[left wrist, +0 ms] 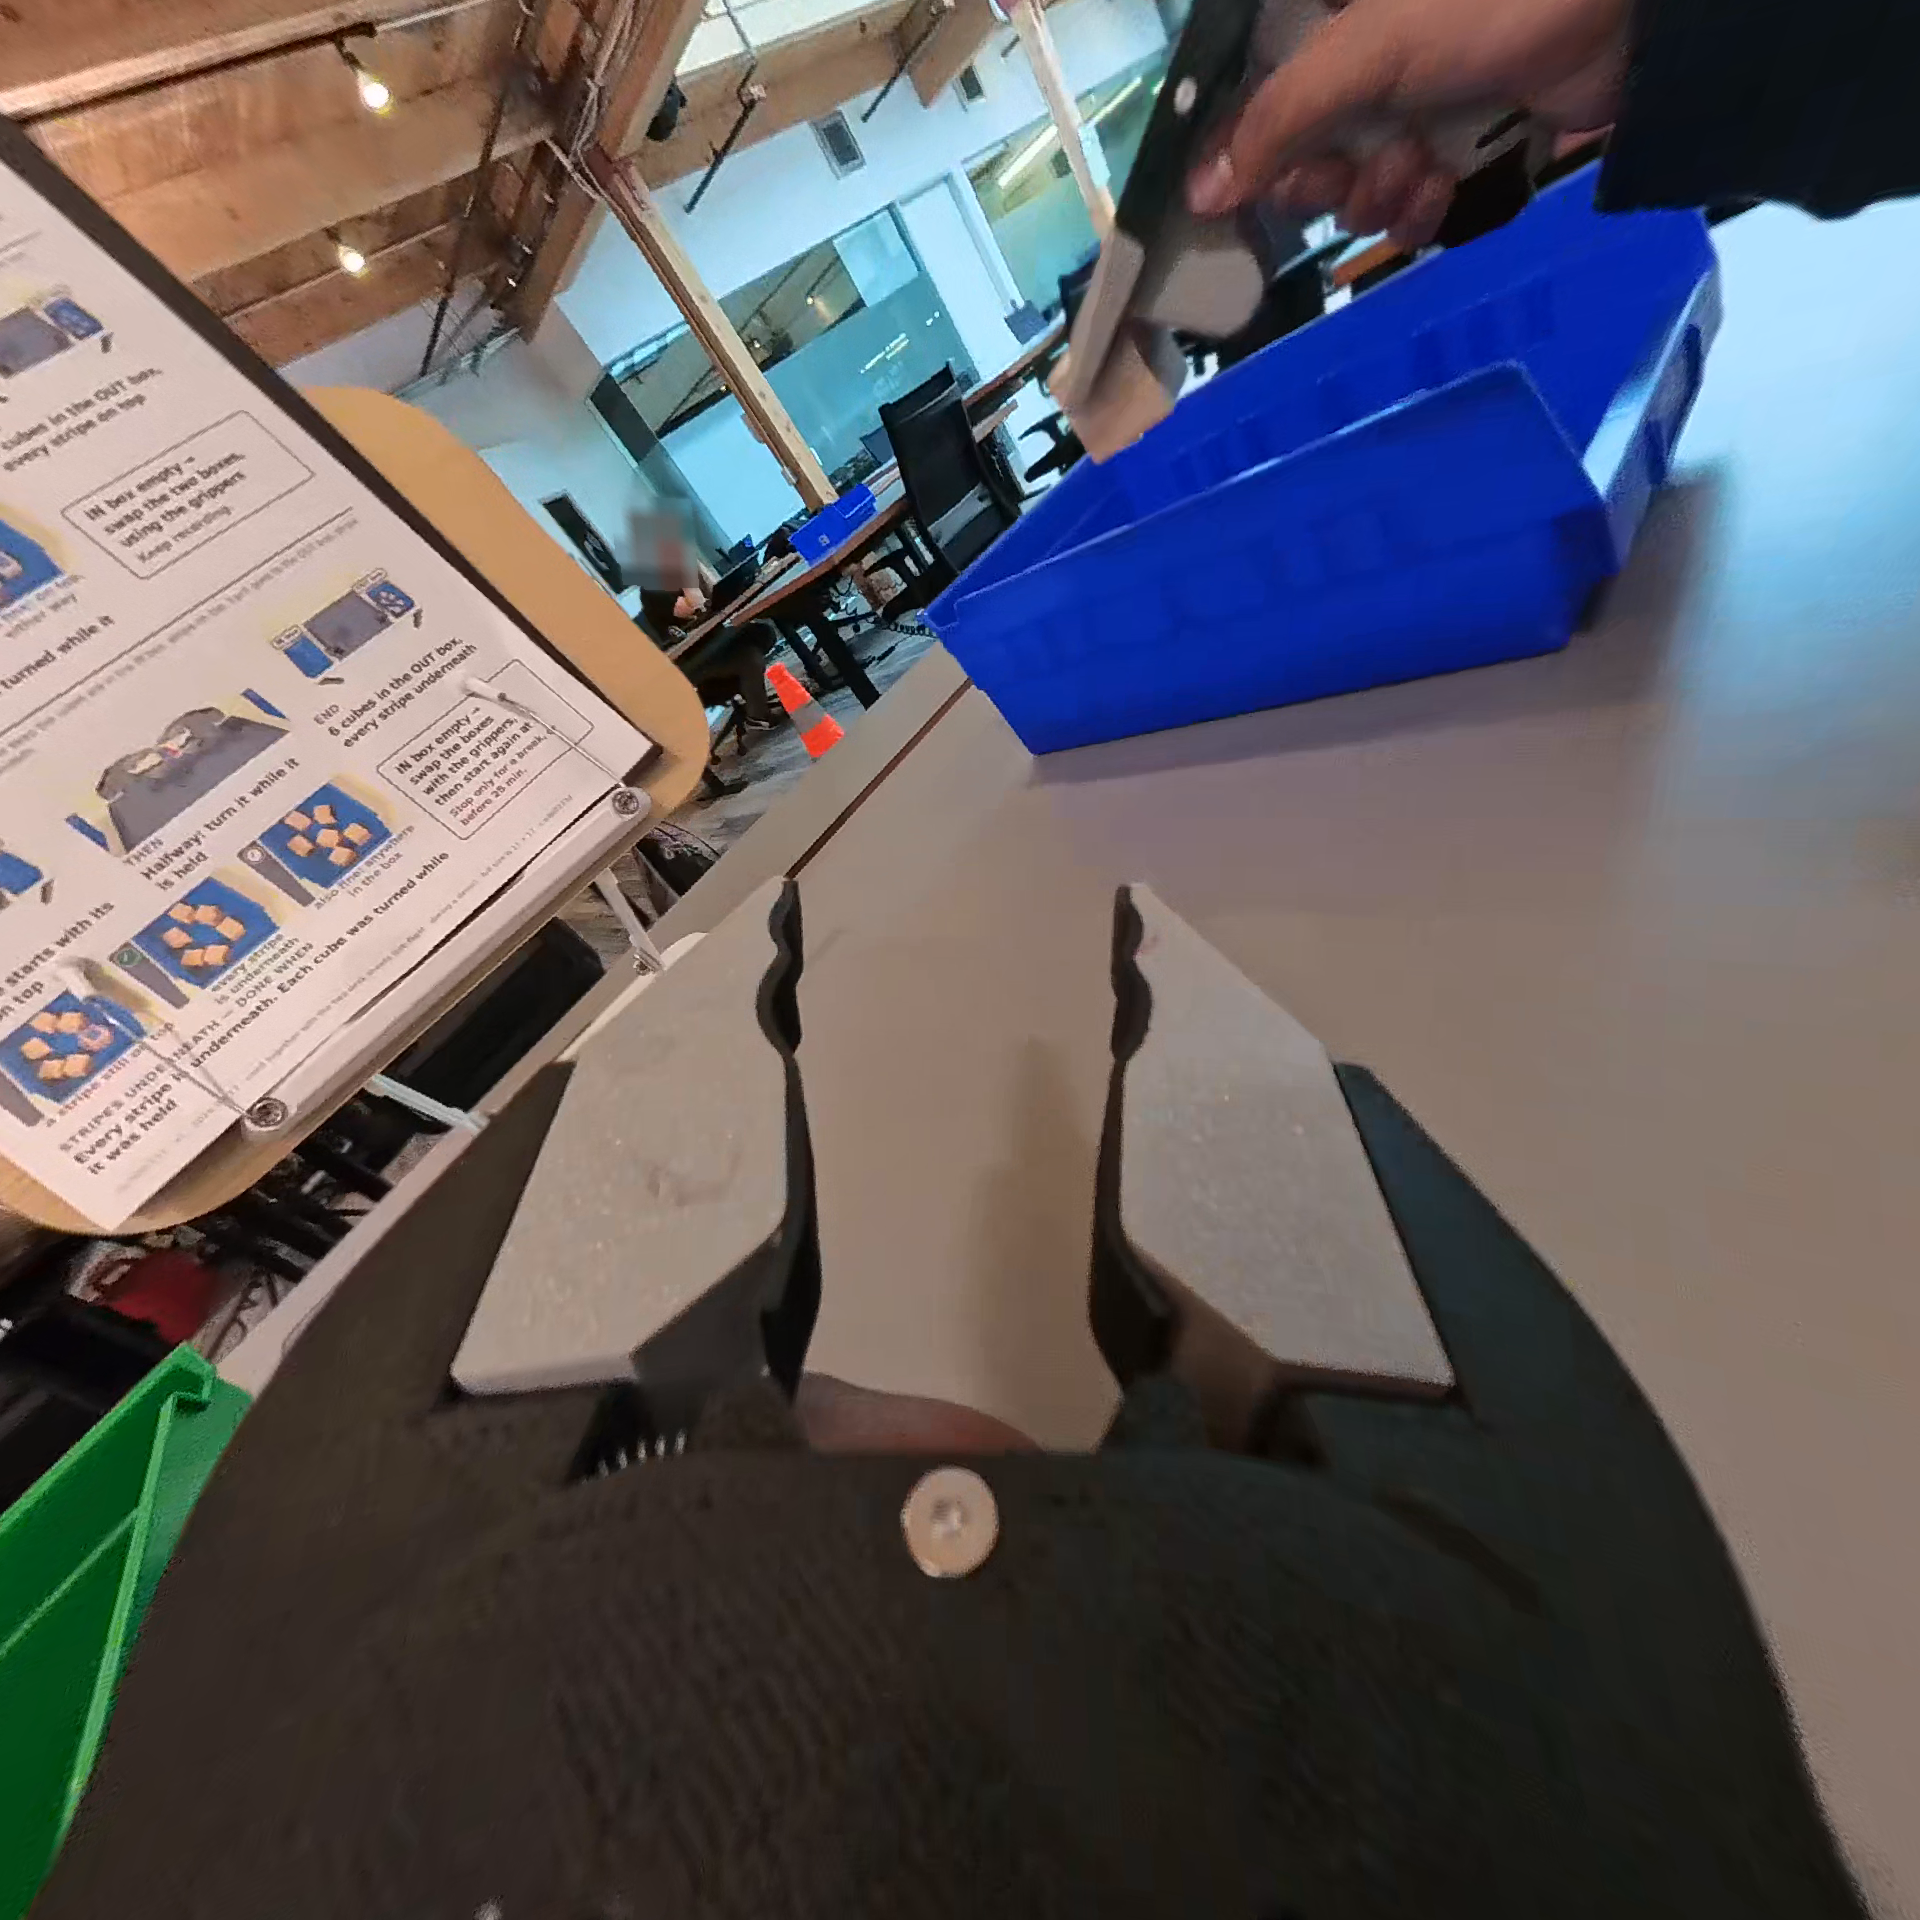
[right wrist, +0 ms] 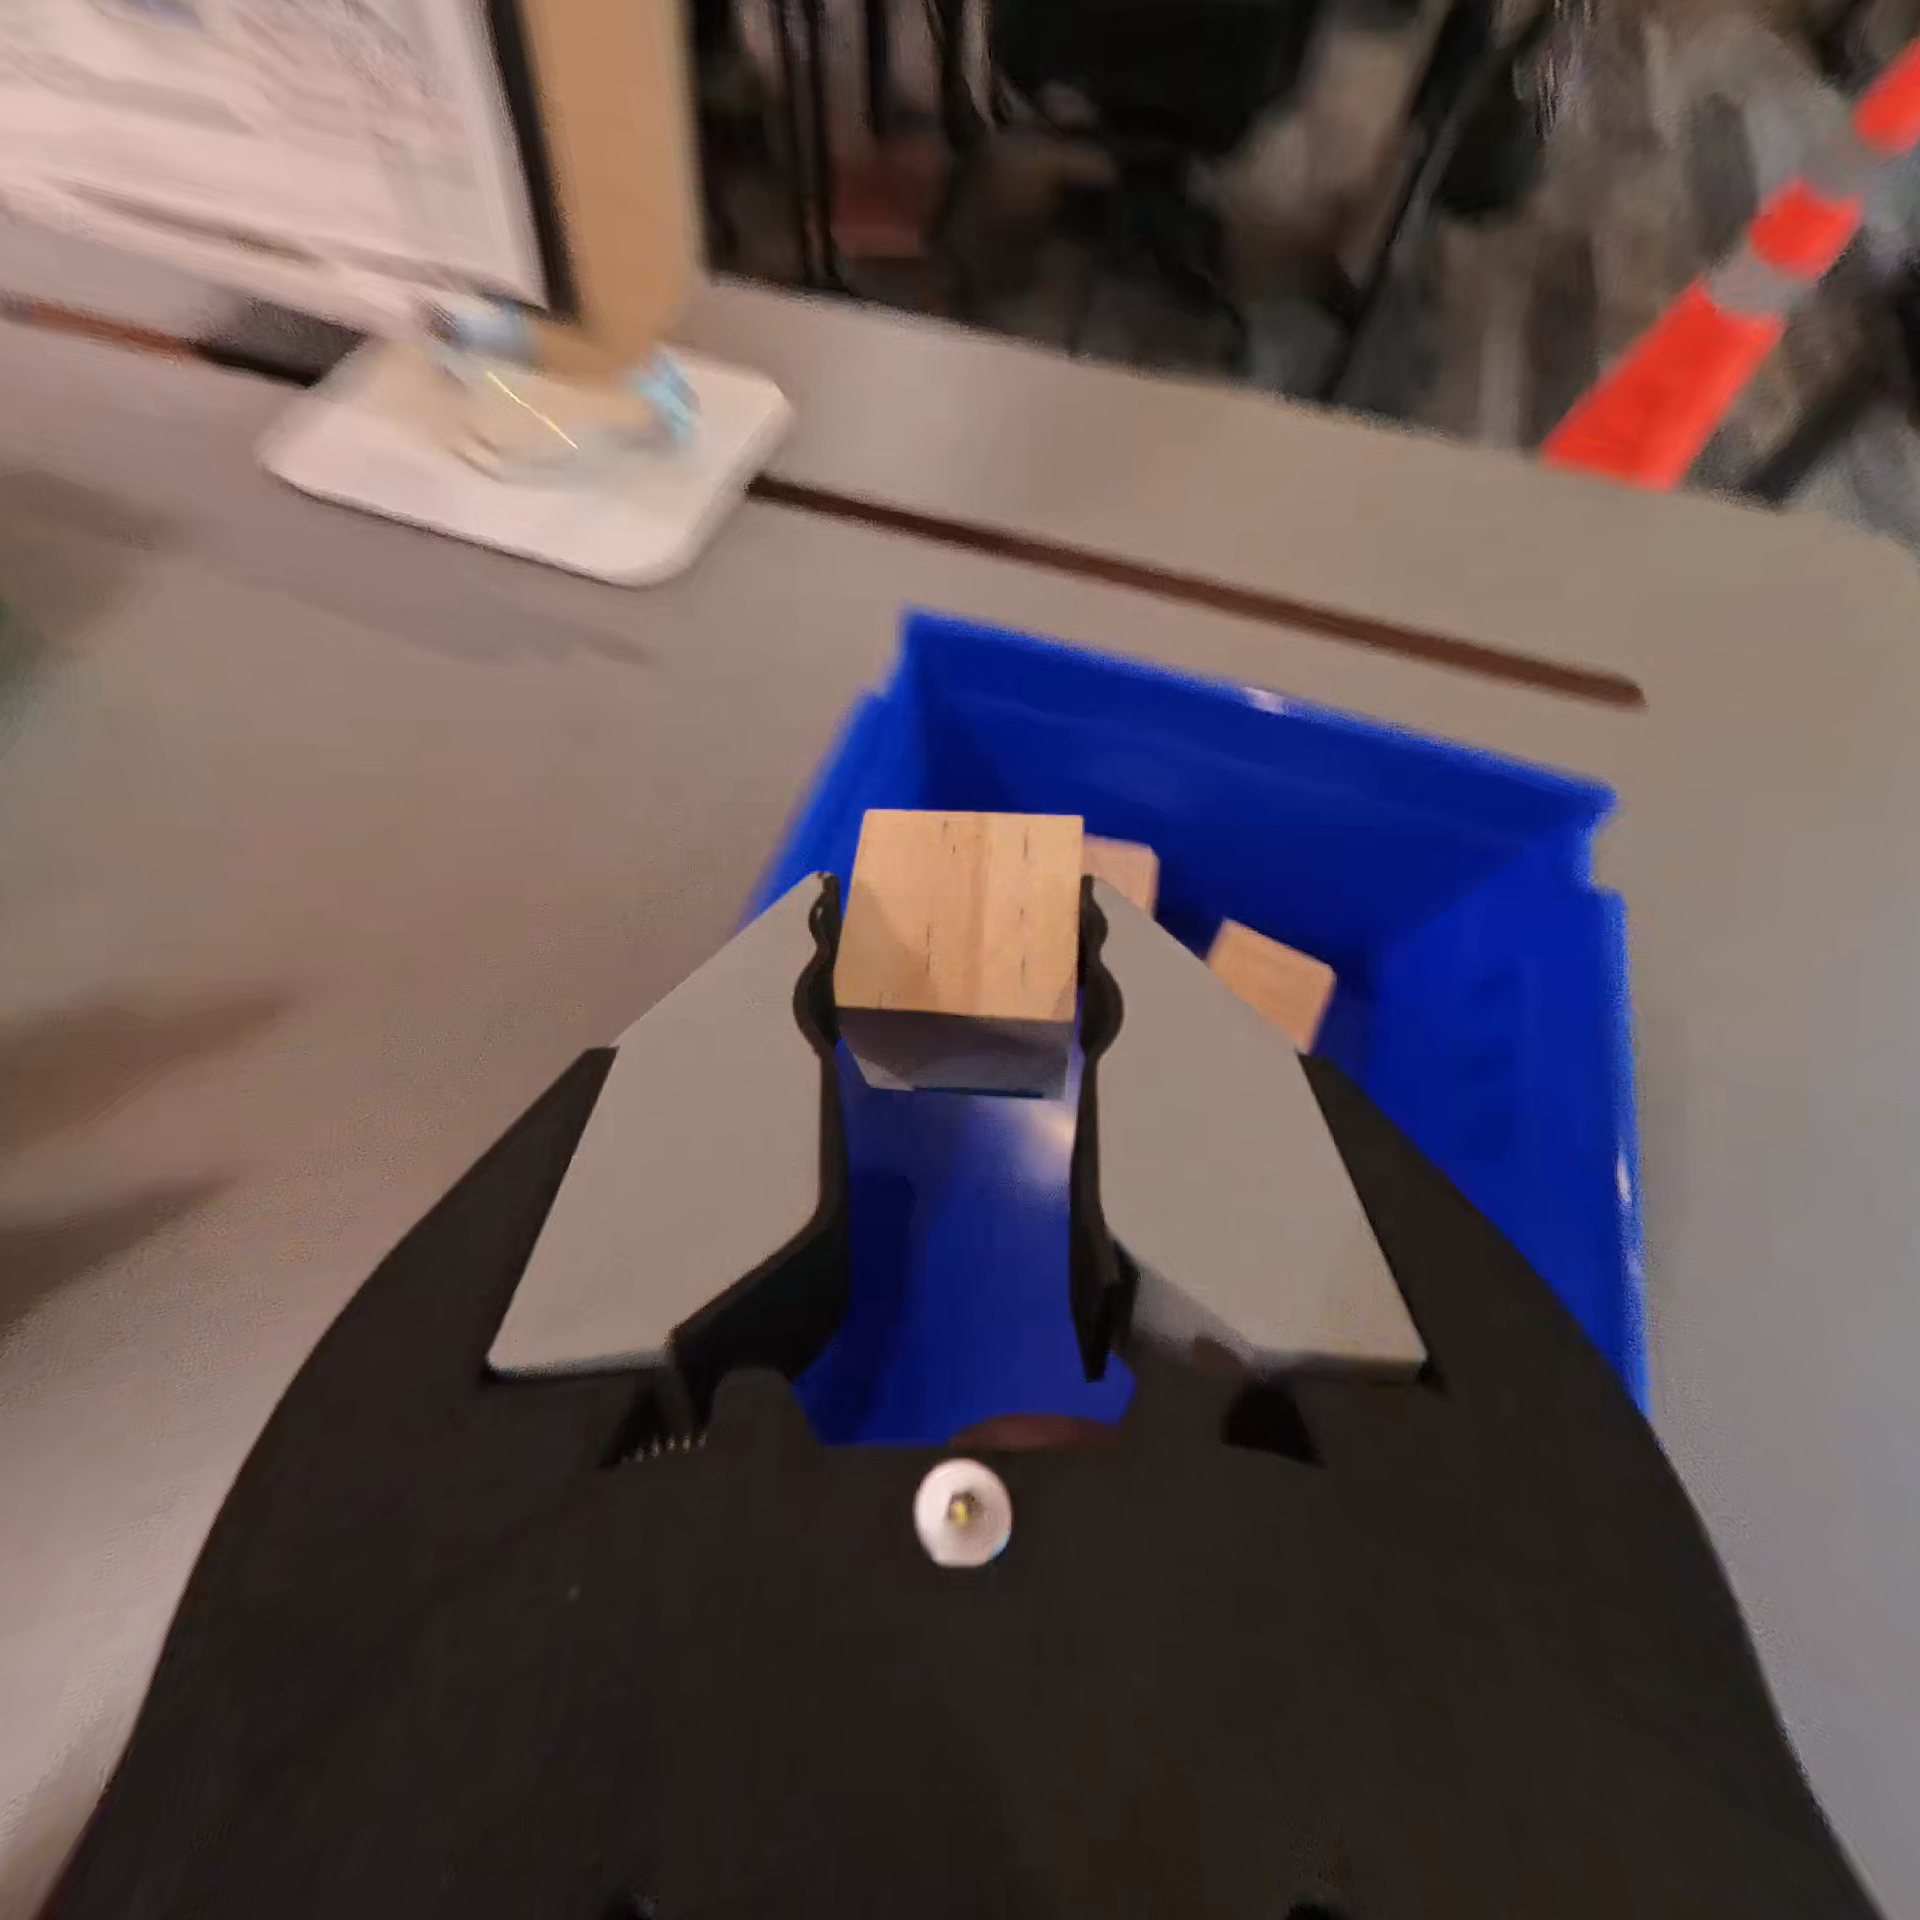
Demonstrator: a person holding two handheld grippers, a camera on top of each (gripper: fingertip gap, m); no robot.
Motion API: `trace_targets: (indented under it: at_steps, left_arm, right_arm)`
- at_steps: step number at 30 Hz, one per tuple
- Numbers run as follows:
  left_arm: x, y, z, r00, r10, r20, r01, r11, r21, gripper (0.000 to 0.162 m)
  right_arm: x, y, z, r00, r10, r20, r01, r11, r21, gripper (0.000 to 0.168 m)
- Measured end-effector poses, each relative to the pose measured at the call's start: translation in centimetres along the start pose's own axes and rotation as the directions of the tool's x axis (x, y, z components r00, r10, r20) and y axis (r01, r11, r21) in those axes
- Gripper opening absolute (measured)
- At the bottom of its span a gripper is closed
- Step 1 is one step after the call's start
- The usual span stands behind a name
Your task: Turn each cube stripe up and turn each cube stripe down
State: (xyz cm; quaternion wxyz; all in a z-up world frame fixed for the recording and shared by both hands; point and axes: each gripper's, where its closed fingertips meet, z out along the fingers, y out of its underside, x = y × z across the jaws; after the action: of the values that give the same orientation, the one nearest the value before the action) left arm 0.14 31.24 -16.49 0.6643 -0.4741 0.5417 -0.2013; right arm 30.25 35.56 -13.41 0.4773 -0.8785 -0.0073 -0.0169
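Observation:
My right gripper (right wrist: 956,914) is shut on a plain wooden cube (right wrist: 961,914) and holds it above a blue bin (right wrist: 1455,883). No stripe shows on the faces I see. Two more wooden cubes (right wrist: 1273,982) lie in the bin behind it. In the left wrist view the right gripper (left wrist: 1117,410) hangs over the blue bin (left wrist: 1299,582) with the cube (left wrist: 1127,416) between its fingers, held by a hand. My left gripper (left wrist: 956,935) is open and empty, low over the grey table (left wrist: 1351,987), well short of the bin.
An instruction sheet on a wooden board (left wrist: 260,675) stands at the left on a white base (right wrist: 520,468). A green bin (left wrist: 73,1579) sits at the lower left. An orange cone (left wrist: 805,712) stands on the floor beyond the table edge.

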Motion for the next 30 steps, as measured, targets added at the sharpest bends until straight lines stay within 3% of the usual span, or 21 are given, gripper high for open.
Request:
trace_targets:
  at_steps: [5, 9, 12, 16, 19, 22, 26, 30]
  left_arm:
    - [0.7, 0.6, 0.3, 1.0, -0.004, -0.022, 0.003, 0.999, -0.036, 0.058]
    - [0.5, 1.6, 0.4, 1.0, -0.017, -0.021, 0.015, 0.997, -0.073, 0.058]
    - [0.2, 2.2, 0.5, 1.0, -0.025, -0.014, 0.023, 0.995, -0.102, 0.057]
    - [0.4, 2.6, 0.7, 0.999, -0.038, -0.02, 0.035, 0.992, -0.123, 0.058]
    - [0.4, 2.8, 0.8, 0.999, -0.029, -0.017, 0.026, 0.991, -0.133, 0.058]
    - [0.3, 2.9, 0.8, 0.999, -0.037, -0.012, 0.035, 0.99, -0.137, 0.058]
    - [0.1, 3.1, 0.8, 0.999, -0.047, -0.005, 0.045, 0.989, -0.141, 0.057]
    - [0.0, 3.2, 0.7, 0.999, -0.049, 0.004, 0.049, 0.988, -0.144, 0.057]
  right_arm:
    - [3.1, 8.2, 4.7, 0.997, -0.02, -0.079, -0.008, 0.94, -0.34, 0.044]
    - [3.4, 12.0, 6.9, 0.995, -0.028, -0.094, -0.015, 0.901, -0.434, 0.044]
    - [3.4, 10.5, 6.3, 0.993, -0.016, -0.113, -0.027, 0.927, -0.374, 0.047]
    - [2.1, 4.9, 3.3, 0.993, -0.028, -0.116, 0.001, 0.975, -0.221, 0.051]
    - [-2.4, -0.7, 0.2, 0.998, -0.056, -0.035, 0.055, 0.998, -0.022, 0.049]
    - [-10.8, -3.8, -1.8, 0.978, -0.106, 0.181, 0.085, 0.989, 0.123, 0.05]
    - [-22.1, -2.1, -1.2, 0.859, -0.137, 0.492, 0.093, 0.989, 0.113, 0.052]
    - [-28.1, 2.3, 3.4, 0.816, -0.138, 0.561, 0.128, 0.99, 0.058, 0.05]
